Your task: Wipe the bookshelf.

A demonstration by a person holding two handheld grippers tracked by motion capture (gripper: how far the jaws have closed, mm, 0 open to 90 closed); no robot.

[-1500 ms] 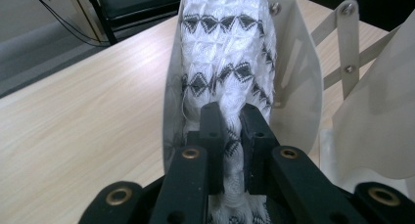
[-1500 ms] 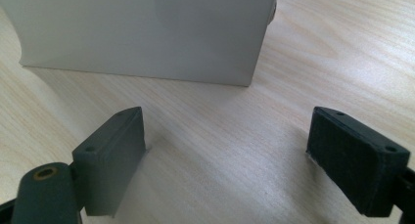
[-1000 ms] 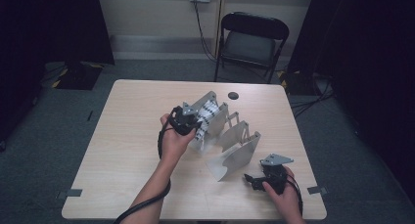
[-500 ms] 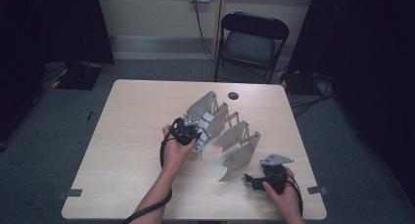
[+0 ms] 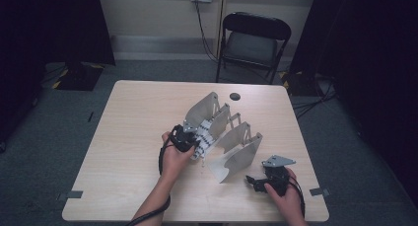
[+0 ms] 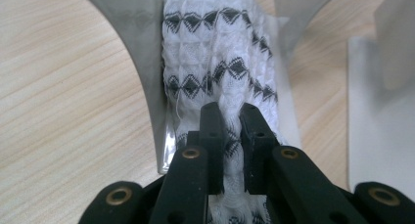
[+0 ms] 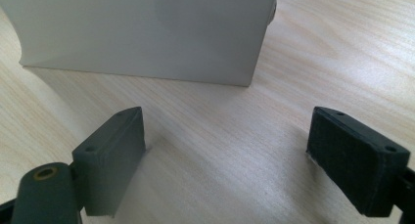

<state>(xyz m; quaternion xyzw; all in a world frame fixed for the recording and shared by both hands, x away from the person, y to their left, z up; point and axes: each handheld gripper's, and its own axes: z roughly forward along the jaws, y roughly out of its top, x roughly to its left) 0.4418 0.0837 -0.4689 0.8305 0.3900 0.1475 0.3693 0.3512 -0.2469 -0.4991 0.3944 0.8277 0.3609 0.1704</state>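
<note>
Two grippers are at work on the table (image 5: 128,137), and you hold one in each hand. Your left gripper (image 5: 190,139) sits just past the table's middle, at about 7 o'clock from the grey rack (image 5: 231,152) of upright curved plates, with its nose pushed in at the rack's near-left end. In the left gripper view its two black jaws stand almost together, clamped on a white cloth (image 6: 215,62) with rows of black diamonds — the fabric bunches up between the pads and runs away from you toward 12 o'clock. That cloth lies in a slot of the rack, with a curved grey plate (image 6: 142,48) hard against its 9 o'clock side and another plate edge at its 1 o'clock. From above, the cloth (image 5: 204,137) shows as a white strip between the first plates, just beside your left hand (image 5: 175,157). Your right gripper (image 5: 254,181) rests low near the table's near-right corner, at about 5 o'clock from the rack and apart from it. In the right gripper view its jaws stand wide apart with bare wood between them — nothing is gripped, and the rack's outermost plate (image 7: 147,33) stands ahead at 11 o'clock. A small dark disc (image 5: 234,96) lies at the table's far edge.
</note>
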